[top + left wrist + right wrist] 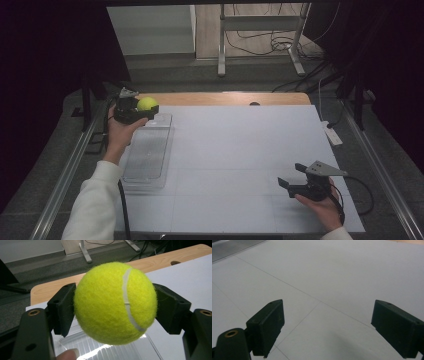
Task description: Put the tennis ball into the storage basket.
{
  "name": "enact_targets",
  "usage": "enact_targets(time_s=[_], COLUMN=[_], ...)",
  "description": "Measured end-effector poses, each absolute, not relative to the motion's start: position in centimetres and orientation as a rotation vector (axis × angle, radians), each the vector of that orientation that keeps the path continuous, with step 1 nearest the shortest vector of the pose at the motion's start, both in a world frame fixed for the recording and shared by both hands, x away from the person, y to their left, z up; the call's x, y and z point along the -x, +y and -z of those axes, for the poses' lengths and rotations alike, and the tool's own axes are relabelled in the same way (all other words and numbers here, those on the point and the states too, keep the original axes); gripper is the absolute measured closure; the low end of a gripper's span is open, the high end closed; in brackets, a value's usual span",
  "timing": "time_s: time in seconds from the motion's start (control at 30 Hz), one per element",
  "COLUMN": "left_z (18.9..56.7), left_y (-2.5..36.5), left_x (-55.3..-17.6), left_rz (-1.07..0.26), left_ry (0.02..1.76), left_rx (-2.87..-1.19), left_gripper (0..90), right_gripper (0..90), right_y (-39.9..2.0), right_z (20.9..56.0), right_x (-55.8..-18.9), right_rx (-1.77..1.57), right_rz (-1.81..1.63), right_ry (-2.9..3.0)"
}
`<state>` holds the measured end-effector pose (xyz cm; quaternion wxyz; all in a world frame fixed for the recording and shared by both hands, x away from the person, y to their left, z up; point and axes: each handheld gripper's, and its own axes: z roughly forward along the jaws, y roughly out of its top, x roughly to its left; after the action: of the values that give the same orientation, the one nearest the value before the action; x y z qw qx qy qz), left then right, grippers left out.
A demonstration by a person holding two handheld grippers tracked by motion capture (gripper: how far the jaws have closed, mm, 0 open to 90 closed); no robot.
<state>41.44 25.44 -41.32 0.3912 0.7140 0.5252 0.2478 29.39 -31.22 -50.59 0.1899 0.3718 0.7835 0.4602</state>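
Note:
A yellow-green tennis ball (147, 103) (115, 302) is clamped between the two black jaws of my left gripper (144, 110) (115, 308), held in the air above the far end of a clear plastic tray (148, 152) (117, 351) at the table's left side. Both pads press on the ball's sides. My right gripper (292, 177) (332, 325) hovers low over the white table sheet at the near right. Its jaws stand wide apart with nothing between them.
The white sheet (240, 150) covers most of the wooden table (225, 98). A small dark hole (254, 104) marks the wood's far edge. A white power strip (332, 134) lies off the right edge. Metal frame legs (221, 45) and cables stand on the floor beyond.

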Motion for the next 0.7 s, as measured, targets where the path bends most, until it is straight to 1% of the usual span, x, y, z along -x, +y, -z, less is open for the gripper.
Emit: enact_targets(time_s=[0.7], left_z=[42.6], left_y=[26.3], left_x=[-42.3], left_rz=[-0.611], left_ry=[1.395], left_rx=[-1.833], left_gripper=[26.4], right_gripper=[11.7], right_y=[-31.2], right_z=[50.6], right_x=[-29.4], right_rx=[-1.045], right_rz=[-1.292], right_ry=[2.203])
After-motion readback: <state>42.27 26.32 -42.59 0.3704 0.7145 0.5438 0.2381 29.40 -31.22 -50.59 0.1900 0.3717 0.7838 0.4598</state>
